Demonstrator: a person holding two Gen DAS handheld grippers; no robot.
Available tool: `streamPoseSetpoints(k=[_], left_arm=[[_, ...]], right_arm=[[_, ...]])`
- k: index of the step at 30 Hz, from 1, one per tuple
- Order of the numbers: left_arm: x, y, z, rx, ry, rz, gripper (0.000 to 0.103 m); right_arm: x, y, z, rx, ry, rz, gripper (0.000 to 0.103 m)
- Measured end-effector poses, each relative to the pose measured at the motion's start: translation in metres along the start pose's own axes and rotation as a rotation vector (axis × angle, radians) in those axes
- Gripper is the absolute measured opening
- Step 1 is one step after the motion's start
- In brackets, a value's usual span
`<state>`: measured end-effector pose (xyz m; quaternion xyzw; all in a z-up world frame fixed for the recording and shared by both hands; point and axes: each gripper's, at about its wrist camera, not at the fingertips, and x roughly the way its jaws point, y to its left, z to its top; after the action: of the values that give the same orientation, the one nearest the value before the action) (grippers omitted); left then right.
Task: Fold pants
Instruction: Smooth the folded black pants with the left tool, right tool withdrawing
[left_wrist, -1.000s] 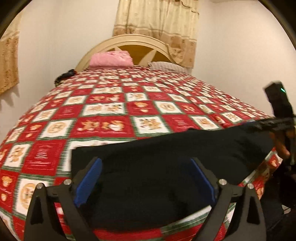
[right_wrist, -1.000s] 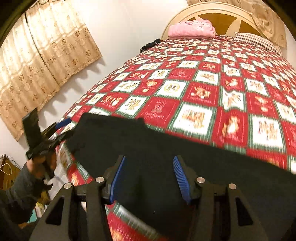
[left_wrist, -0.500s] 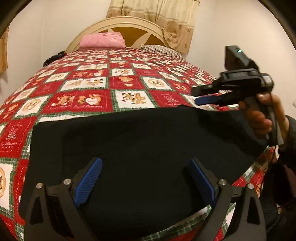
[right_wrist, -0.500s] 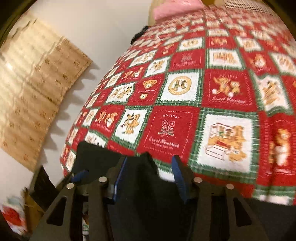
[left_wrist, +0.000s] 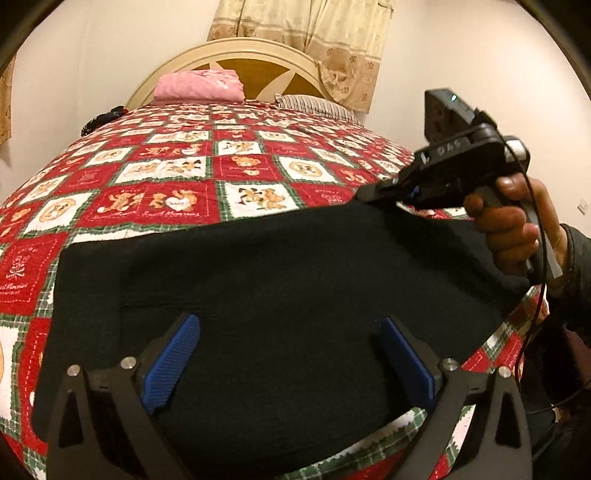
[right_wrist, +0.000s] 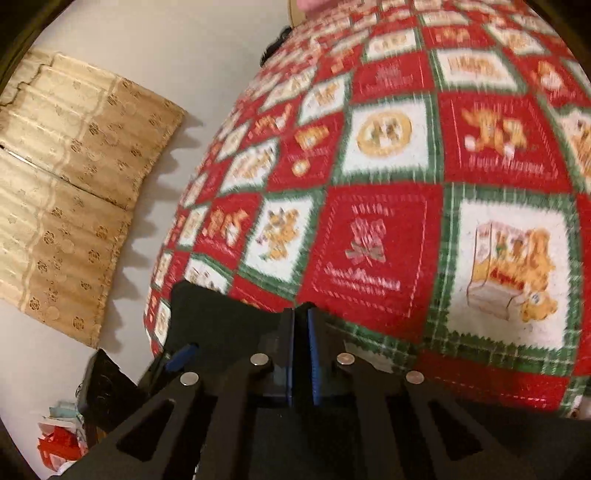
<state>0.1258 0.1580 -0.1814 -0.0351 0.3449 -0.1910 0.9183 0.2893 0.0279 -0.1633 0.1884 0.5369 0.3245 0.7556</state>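
Home bedroom; quilted bed (left_wrist: 184, 177), arched headboard (left_wrist: 258, 59), pink pillow (left_wrist: 199, 85), patterned curtains (left_wrist: 317, 40)

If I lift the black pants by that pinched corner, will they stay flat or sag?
Likely sag: the black pants lie limp, following the quilt. Probably light; the right tongs hold just a corner. The knit looks grippy, so slipping seems unlikely.

Both wrist views overlook bed (left_wrist: 207, 173).

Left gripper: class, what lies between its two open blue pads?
Only black pants spread on the quilt show between the left gripper pads, in the left wrist view.
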Motion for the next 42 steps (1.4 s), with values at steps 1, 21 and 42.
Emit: streamPoseSetpoints(k=[1, 21, 42], left_arm=[[0.0, 0.0, 0.0, 0.001, -0.001, 0.001, 0.101], [-0.002, 0.001, -0.001, -0.004, -0.023, 0.016, 0.101], [0.008, -0.009, 0.002, 0.044, 0.047, 0.134, 0.102]], right_arm=[[-0.004, 0.004, 0.001, -0.01, -0.019, -0.002, 0.006], [-0.084, -0.006, -0.038, -0.133, -0.147, -0.216, 0.035], [-0.167, -0.068, -0.143, -0.217, -0.224, -0.559, 0.041]])
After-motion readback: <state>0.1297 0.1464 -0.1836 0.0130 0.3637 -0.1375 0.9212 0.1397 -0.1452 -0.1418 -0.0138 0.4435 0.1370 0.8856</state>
